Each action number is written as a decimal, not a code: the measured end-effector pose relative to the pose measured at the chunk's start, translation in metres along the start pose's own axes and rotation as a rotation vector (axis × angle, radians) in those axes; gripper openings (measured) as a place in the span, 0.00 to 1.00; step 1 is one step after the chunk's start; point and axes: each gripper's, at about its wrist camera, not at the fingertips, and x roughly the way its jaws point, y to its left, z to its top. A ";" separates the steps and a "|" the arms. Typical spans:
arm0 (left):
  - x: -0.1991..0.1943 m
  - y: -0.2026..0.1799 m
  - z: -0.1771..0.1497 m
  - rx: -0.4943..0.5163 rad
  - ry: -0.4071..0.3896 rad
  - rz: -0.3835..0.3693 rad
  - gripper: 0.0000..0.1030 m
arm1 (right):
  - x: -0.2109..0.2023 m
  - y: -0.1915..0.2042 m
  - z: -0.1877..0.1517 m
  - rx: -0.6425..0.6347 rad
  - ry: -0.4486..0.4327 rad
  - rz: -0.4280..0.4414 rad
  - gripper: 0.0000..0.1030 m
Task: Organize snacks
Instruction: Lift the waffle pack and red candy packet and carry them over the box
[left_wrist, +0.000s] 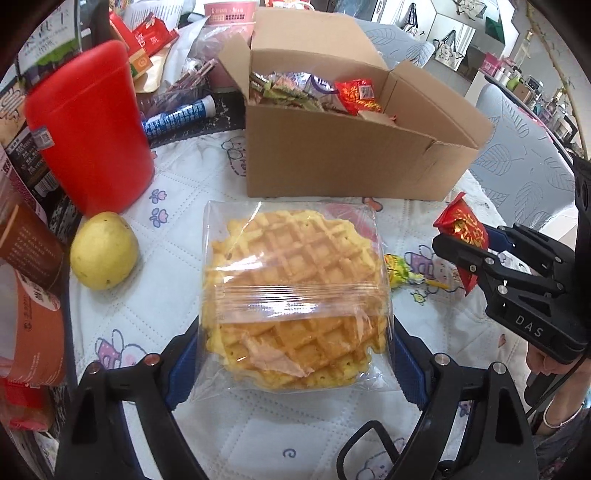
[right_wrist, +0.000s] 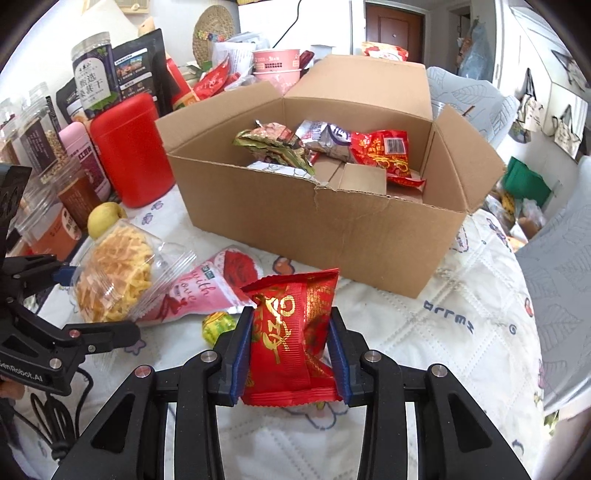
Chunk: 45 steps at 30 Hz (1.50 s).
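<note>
The left gripper (left_wrist: 291, 369) is clamped across a clear bag of waffles (left_wrist: 295, 295), pads pressing its two sides; the bag seems just clear of the quilted tablecloth (left_wrist: 184, 192), though the wrist view leaves that uncertain. The slack film could slide out of so wide a grip. To its left a pear (left_wrist: 104, 250) and a red canister (left_wrist: 88, 129) crowd close, so a swing that way could knock them. Ahead, the cardboard box (right_wrist: 295, 221) stands open, half full, with room at its near right corner. The right gripper (right_wrist: 291, 354) is closed tight on a red snack packet (right_wrist: 293, 332); its raised front wall and side flaps could snag the packet. A pink pouch (right_wrist: 207, 291) and a green candy (right_wrist: 218, 323) still lie between the grippers.
</note>
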 end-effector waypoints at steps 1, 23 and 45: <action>-0.004 -0.003 -0.001 -0.001 -0.008 0.000 0.86 | -0.005 0.001 -0.002 0.002 -0.007 0.002 0.36; -0.071 -0.061 -0.035 0.027 -0.151 -0.060 0.86 | -0.102 0.012 -0.056 0.047 -0.128 0.015 0.36; -0.102 -0.115 -0.023 0.074 -0.247 -0.154 0.86 | -0.164 -0.008 -0.082 0.108 -0.219 -0.006 0.36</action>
